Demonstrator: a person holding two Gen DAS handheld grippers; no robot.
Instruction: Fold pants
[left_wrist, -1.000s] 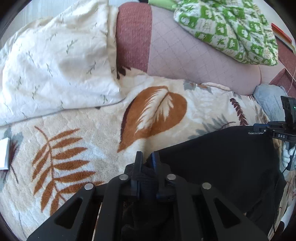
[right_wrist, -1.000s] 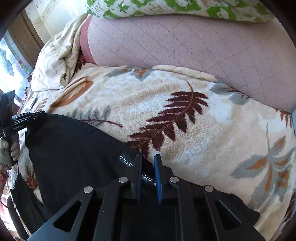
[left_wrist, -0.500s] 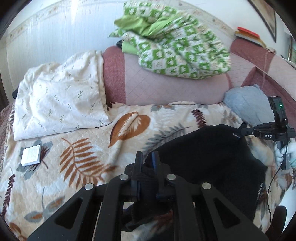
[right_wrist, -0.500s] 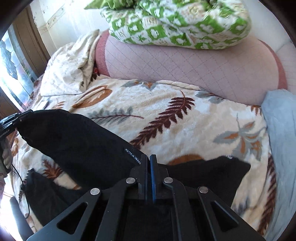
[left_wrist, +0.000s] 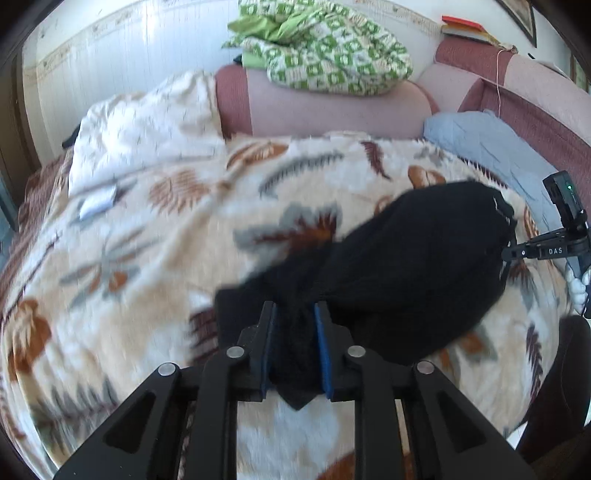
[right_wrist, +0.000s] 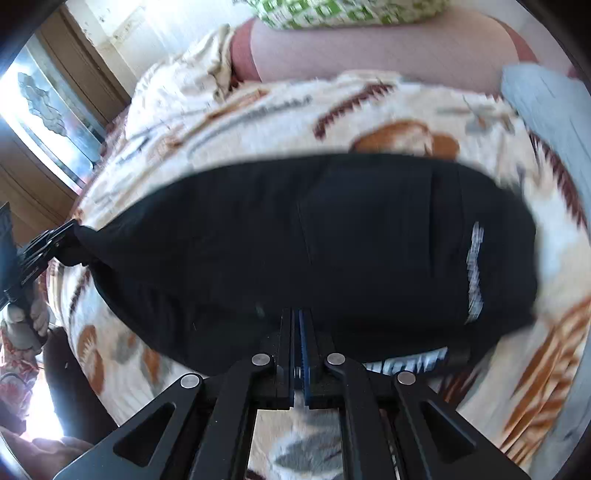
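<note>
While both of my tools carried the black pants (left_wrist: 406, 258) above the leaf-print fleece blanket (left_wrist: 155, 229) on the sofa, the cloth hung between them in a slack, sagging span, which told me it was soft, light and limp, with no stiffness to hold a crease by itself. My left gripper (left_wrist: 294, 325) had a bunched wad of one end between its blue pads, its jaws having just been opening a little, yet the fabric filled the gap and I judged it pinched. My right gripper (right_wrist: 296, 325) had its jaws pressed nearly together on a thin edge of the pants (right_wrist: 295, 240). I reckoned edges and corners were the places to take hold, since a mid-panel grip would only gather folds. White lettering on the pants was too blurred to read. On the far tool in the left view I could read "DAS".
</note>
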